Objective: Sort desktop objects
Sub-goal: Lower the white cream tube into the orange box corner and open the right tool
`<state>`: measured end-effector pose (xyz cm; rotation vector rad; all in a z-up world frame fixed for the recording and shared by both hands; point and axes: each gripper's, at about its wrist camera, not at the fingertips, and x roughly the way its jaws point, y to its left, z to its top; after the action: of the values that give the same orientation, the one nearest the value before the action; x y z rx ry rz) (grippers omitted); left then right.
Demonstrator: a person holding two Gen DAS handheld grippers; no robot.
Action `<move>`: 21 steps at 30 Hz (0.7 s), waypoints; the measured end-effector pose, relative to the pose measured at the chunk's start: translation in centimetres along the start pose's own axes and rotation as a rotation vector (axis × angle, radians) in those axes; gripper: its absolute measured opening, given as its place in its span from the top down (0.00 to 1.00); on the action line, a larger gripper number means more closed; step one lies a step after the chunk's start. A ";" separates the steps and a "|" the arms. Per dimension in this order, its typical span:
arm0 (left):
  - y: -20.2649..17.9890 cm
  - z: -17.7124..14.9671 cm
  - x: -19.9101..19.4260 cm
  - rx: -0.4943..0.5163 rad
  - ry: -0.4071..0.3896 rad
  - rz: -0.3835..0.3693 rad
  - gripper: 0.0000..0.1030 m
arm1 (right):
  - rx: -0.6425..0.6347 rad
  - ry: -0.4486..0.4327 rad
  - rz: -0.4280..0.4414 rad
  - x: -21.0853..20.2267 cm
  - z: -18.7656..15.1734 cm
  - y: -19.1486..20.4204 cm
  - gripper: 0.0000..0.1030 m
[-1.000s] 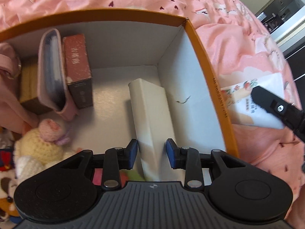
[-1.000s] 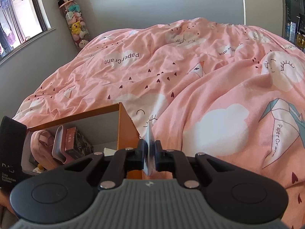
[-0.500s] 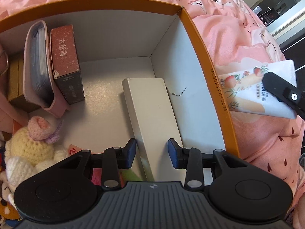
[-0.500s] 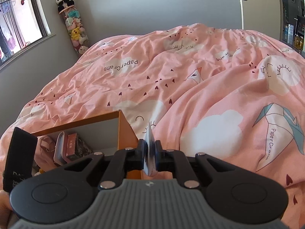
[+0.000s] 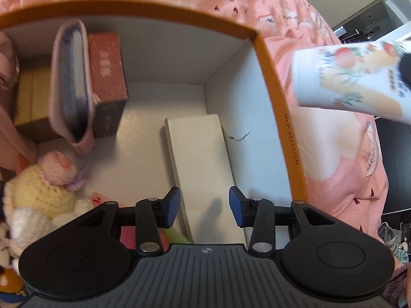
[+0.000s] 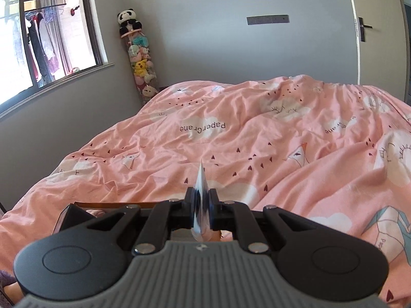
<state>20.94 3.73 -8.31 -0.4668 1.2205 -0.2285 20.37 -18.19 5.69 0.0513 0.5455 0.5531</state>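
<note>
Box [image 5: 280,107] part-filled; right gripper [image 6: 201,213] clamps packet [image 5: 349,77] at 2 o'clock, unstowed; left gripper [image 5: 204,206] open, empty.

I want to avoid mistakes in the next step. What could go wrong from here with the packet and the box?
The right gripper pinches only one edge of the flat packet, so it may slip or swing. The packet hangs outside the orange box rim, so it could catch there on the way in. The open left gripper hovers over the white box, perhaps in the packet's way.
</note>
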 end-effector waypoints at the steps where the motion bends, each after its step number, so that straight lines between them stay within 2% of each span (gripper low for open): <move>1: 0.0 -0.1 -0.8 0.015 -0.018 0.012 0.54 | -0.011 0.004 0.012 0.4 0.1 0.3 0.90; 8: 0.3 -0.4 -4.9 0.063 -0.142 0.150 0.54 | -0.123 0.093 0.048 5.5 -1.1 2.2 0.90; 15: 0.4 -1.6 -6.3 0.072 -0.184 0.174 0.54 | -0.244 0.195 0.018 10.3 -2.8 2.8 0.90; 17: 0.7 -1.7 -6.4 0.067 -0.182 0.174 0.54 | -0.264 0.214 -0.001 11.0 -3.2 2.9 0.90; 21: 1.5 -2.0 -6.4 0.049 -0.175 0.190 0.54 | -0.328 0.241 -0.106 12.1 -4.1 3.4 0.90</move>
<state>16.79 7.28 -4.13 -0.3191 1.0779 -0.0538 25.28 -9.49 -2.92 -0.3580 0.6809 0.5424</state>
